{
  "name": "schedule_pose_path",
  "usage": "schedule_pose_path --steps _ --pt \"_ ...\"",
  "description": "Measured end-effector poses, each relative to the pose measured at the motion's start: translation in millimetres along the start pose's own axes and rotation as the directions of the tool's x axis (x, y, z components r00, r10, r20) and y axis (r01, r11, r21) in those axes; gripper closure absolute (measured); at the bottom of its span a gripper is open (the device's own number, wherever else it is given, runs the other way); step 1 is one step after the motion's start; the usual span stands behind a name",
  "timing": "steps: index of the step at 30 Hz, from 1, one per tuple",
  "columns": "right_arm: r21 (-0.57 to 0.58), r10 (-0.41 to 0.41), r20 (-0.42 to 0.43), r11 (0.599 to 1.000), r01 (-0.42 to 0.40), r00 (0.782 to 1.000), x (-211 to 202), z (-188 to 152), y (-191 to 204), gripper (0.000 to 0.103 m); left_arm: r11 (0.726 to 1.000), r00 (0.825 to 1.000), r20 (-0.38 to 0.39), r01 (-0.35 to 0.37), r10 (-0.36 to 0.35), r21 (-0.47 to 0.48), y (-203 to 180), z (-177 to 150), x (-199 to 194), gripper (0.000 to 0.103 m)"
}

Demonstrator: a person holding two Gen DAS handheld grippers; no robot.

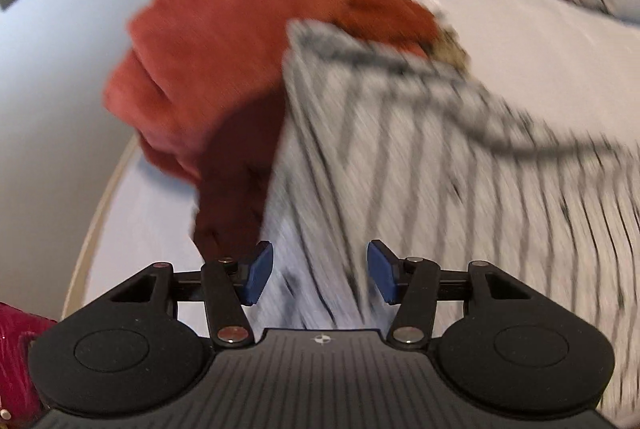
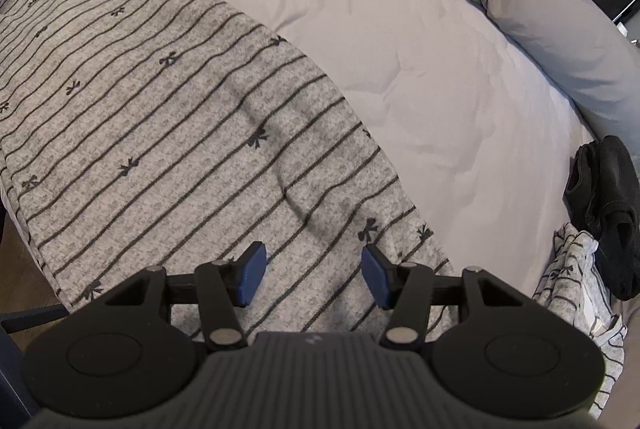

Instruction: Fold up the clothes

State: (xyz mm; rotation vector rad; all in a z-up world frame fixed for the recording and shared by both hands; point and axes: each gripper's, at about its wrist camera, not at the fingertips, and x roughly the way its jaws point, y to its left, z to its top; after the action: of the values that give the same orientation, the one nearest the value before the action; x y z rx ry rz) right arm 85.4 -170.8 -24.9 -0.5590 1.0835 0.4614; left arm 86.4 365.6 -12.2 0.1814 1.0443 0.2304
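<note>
Lying on the bed [image 2: 400,29], a striped garment [image 2: 180,117] spreads beneath both grippers, left [image 1: 320,275] and right [image 2: 313,275], jaws apart, gripping nothing.

Left wrist view smeared by motion blur: stripes on the grey garment [image 1: 420,157] streak, pattern unreadable. A rust-red cloth [image 1: 240,41] has soft edges; what kind of garment, cannot tell. A mustard scrap [image 1: 450,47] peeks from behind it, mostly hidden. A crimson fabric [image 1: 18,361] is cut off at the left edge. Right wrist view: a black garment [image 2: 608,213] and a second striped piece [image 2: 580,293] run off the right edge.
</note>
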Motion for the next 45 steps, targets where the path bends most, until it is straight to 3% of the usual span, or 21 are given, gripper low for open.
schedule_pose_path --steps 4,6,7,10,17,22,27,33,36,40,45 --pt "0.001 -0.011 0.014 1.000 0.011 1.000 4.2 -2.4 -1.5 0.045 0.997 0.997 -0.079 -0.015 0.021 0.080 -11.8 -22.9 13.9 0.052" --pt "0.003 -0.015 0.016 1.000 0.015 1.000 6.4 -3.4 -2.5 0.045 0.995 0.993 -0.112 -0.029 0.040 0.093 -11.1 -29.0 22.2 0.069" --pt "0.003 -0.018 0.016 1.000 0.018 1.000 6.8 -3.9 -2.7 0.045 0.995 0.990 -0.132 -0.033 0.045 0.093 -9.0 -30.7 26.1 0.084" --pt "0.009 -0.032 0.015 0.999 0.032 0.999 7.6 -5.6 -4.8 0.045 0.996 0.986 -0.146 -0.067 0.075 0.058 4.9 -32.5 28.0 0.091" --pt "0.046 -0.071 -0.010 0.996 0.071 0.997 9.1 -13.6 -17.9 0.045 0.971 0.969 -0.130 -0.222 0.210 -0.092 52.6 -35.4 22.4 0.090" --pt "0.127 -0.079 -0.019 0.989 0.081 0.997 5.4 -21.9 -38.6 0.045 0.965 0.971 -0.079 -0.234 0.226 -0.116 56.8 -26.1 3.0 0.078" --pt "0.247 -0.054 -0.016 0.967 0.056 0.998 -2.1 -32.8 -63.6 0.045 0.984 0.988 0.018 -0.153 0.155 -0.095 30.9 0.4 -27.5 0.077" --pt "0.298 -0.001 -0.011 0.955 0.004 1.000 -11.8 -58.6 -70.7 0.045 0.995 0.991 0.132 0.001 -0.013 0.097 -46.1 17.3 -69.6 0.077" --pt "0.298 0.048 0.007 0.953 -0.048 0.999 -16.4 -74.0 -66.7 0.045 0.964 0.979 0.164 0.080 -0.124 0.253 -93.8 13.8 -91.2 0.077" --pt "0.298 0.021 0.001 0.954 -0.020 1.000 -23.1 -95.3 -69.4 0.045 0.897 0.958 0.157 0.156 -0.239 0.414 -159.8 5.2 -104.8 0.077" --pt "0.460 -0.007 0.024 0.888 -0.005 1.000 -29.9 -129.6 -108.3 0.045 0.836 0.936 0.136 0.216 -0.324 0.504 -220.4 -9.1 -120.1 0.077"
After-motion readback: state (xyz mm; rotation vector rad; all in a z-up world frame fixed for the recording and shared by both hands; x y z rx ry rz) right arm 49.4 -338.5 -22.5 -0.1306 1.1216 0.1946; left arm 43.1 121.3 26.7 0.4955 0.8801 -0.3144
